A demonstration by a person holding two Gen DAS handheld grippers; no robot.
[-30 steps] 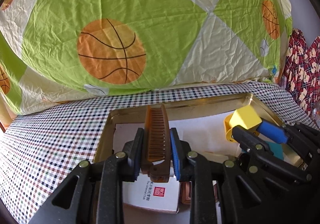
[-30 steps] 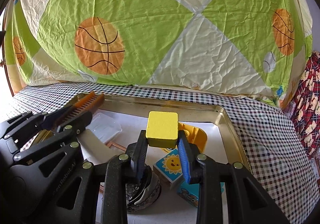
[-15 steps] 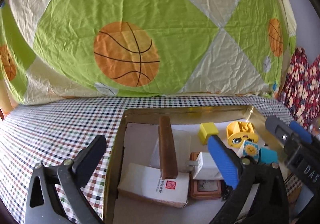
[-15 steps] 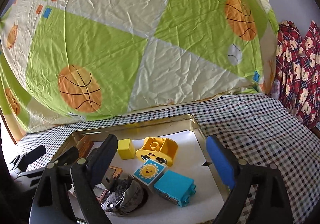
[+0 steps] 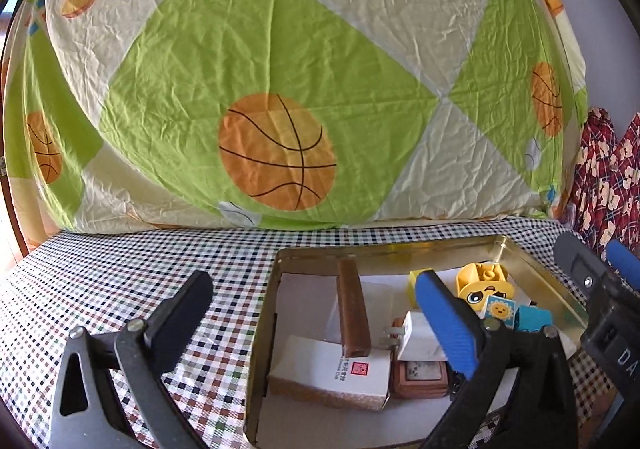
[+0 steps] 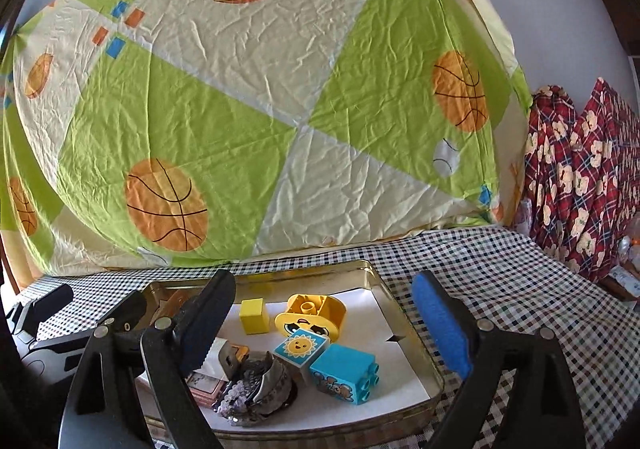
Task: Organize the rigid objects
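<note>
Left wrist view: the left gripper (image 5: 312,313) gapes empty above the tin (image 5: 536,269), comb (image 5: 352,313) lying inside. The right gripper (image 6: 324,313) also spread, yellow cube (image 6: 254,315) apparently resting on paper.

left tool (image 5: 316,309): black frame, silver screws | right tool (image 6: 324,313): black, blue pads
</note>
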